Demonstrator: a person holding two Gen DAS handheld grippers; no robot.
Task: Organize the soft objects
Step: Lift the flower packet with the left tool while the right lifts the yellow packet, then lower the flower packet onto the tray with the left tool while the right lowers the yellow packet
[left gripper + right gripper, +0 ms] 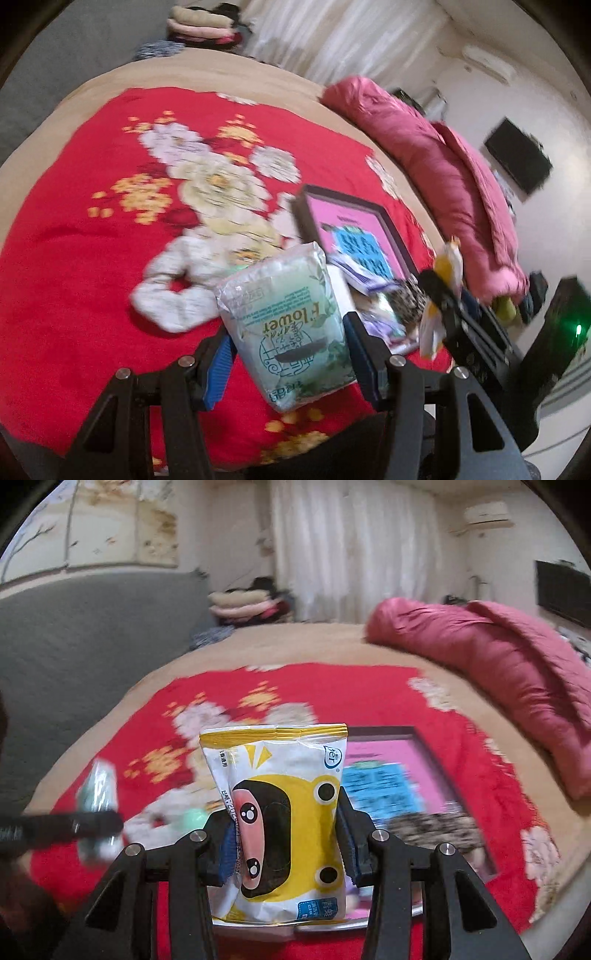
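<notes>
- Two soft packs are in the air over the bed, one in each gripper.
- The left gripper (288, 354) has its jaws clenched on a green tissue pack (286, 332): pale green crinkled plastic, printed "Flower" with a round dark emblem. The print reads upside down in the left wrist view, and the pack's long axis runs away from the camera, leaning slightly left.
- The right gripper (284, 843) has its jaws clenched on a yellow wipes pack (282, 823): white and yellow film with a black-and-pink cartoon face and a crimped yellow seal at the top. It stands upright, long axis vertical, and its face graphic lies sideways.
- Both packs hang above the red floral blanket (74, 258), which covers the beige bed (55, 122).
- One white scrunchie (173, 295) lies on the blanket left of the green pack.
- One dark-rimmed box (354, 229) with a pink and blue inner surface lies on the blanket right of centre; it holds several small items, too blurred to name.
- One rolled pink quilt (498, 664) lies along the bed's far right edge.
</notes>
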